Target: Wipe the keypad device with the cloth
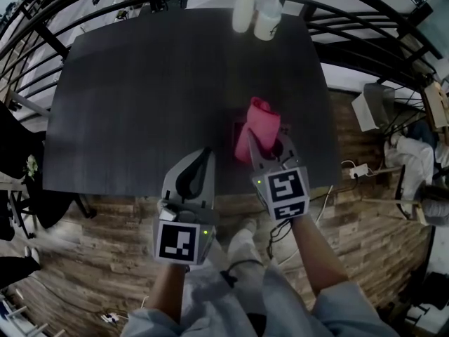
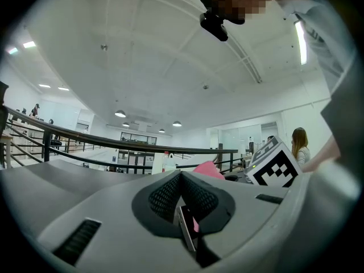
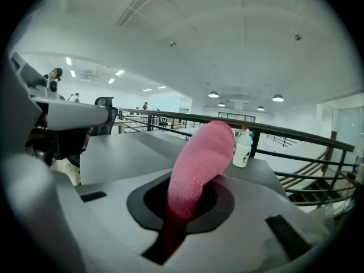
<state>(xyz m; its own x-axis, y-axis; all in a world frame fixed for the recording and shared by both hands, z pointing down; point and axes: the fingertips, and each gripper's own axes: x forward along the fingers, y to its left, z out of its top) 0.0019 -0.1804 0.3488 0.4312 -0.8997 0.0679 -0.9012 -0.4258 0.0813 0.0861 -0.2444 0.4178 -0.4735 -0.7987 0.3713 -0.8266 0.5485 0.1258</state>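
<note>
Head view puts my two claws low in the frame, so I start there. My left gripper is at lower middle. Its own view shows the jaws squeezed close. A thin flat piece, grey with a pink edge, is pinched low in the gap. I cannot say what that piece is.

My right gripper is clamped on the bottom end of the cloth. The cloth is pink and fuzzy, like a small towel. It sticks up out of the jaws and flops over at the top, so I think it is soft, light and bendy. Holding it by the bunched end looks right to me, because the loose end is free to rub with.

Just past the right claw, in the middle of the head view, a dark reddish patch lies on the table, partly hidden by the cloth. I think this is the keypad device, but it is too dim to be sure. It looks flat and hard. I guess it is light and could slide on the smooth dark top when rubbed, so I would hold it by its edges, not its keys.

Farther off, at the top of the frame, two white plastic bottles stand at the table's far edge. Behind them a black railing curves round.
</note>
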